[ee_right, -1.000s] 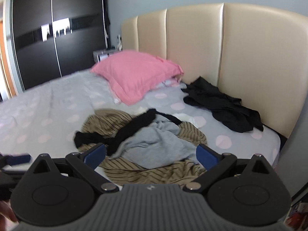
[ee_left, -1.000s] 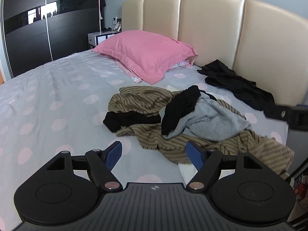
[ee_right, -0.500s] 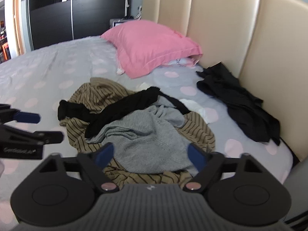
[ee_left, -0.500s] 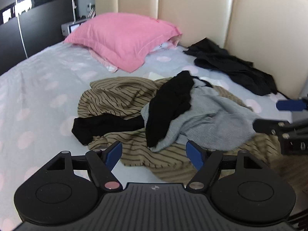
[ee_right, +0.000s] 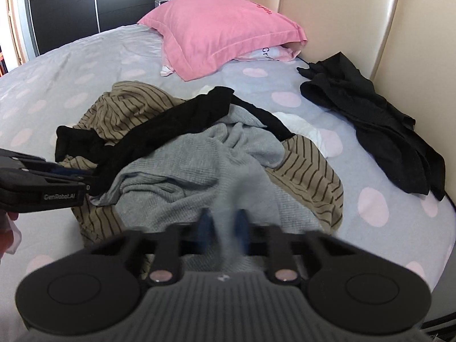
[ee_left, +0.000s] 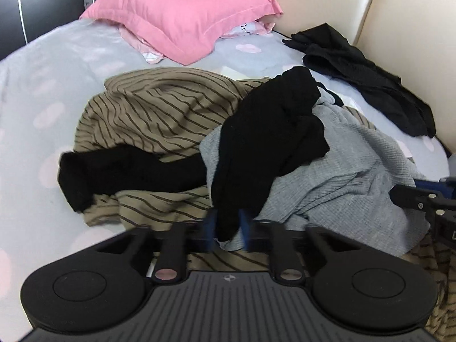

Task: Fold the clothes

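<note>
The grey top (ee_right: 199, 176) is ribbed knit cloth, the black garment (ee_left: 270, 131) a matt fine knit. The headboard (ee_right: 336, 14) is smooth, glossy cream leather; the tongs (ee_left: 228, 225) are matt black plastic

Left gripper (ee_left: 227, 229) fingertips blurred, partly covered by black garment (ee_left: 268, 142). Right gripper (ee_right: 223, 228) tips blurred, gray knit (ee_right: 199, 171) smeared between them. Striped garment (ee_left: 159, 114) mostly buried under black and gray pieces. Second pillow (ee_right: 270, 52) mostly hidden beneath pink pillow (ee_right: 225, 28), print unreadable. Wardrobe (ee_right: 62, 8) cut by top edge.
</note>
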Demonstrator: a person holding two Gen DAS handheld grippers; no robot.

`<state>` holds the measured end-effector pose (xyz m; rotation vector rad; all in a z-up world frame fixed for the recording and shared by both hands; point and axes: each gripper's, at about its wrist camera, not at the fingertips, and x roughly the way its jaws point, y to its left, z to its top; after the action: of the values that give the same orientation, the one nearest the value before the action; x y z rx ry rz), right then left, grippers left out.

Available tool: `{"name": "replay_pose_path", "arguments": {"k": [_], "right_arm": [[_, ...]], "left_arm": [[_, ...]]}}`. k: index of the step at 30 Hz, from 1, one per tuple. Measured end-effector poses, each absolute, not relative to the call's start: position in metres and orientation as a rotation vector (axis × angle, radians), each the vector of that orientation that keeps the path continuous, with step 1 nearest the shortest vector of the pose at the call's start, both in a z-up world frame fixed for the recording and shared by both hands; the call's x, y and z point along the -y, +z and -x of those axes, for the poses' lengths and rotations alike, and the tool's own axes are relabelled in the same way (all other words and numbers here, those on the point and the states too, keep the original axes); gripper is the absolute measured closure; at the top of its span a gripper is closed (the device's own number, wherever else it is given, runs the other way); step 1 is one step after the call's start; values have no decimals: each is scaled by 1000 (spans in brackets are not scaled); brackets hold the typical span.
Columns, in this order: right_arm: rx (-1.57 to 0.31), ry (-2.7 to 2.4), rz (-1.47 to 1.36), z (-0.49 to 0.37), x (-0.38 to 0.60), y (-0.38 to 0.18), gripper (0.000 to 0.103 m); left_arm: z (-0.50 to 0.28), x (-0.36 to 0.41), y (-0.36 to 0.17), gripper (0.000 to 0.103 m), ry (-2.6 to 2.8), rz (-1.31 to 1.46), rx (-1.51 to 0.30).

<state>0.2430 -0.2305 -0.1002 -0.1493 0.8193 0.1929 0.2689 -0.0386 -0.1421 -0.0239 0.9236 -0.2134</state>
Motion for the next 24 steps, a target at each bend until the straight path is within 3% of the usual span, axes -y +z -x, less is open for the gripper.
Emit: {"name": "replay_pose_path", "arguments": {"k": [10,24], "right_arm": [[-751,436,152,-196,183,-40,94],[-715,664,222,-63,85,27,95]], "left_arm": [[-230,29,-94,103,-212,-18,-878],[-80,-74,-4,103,-84,-153,-849]]}}
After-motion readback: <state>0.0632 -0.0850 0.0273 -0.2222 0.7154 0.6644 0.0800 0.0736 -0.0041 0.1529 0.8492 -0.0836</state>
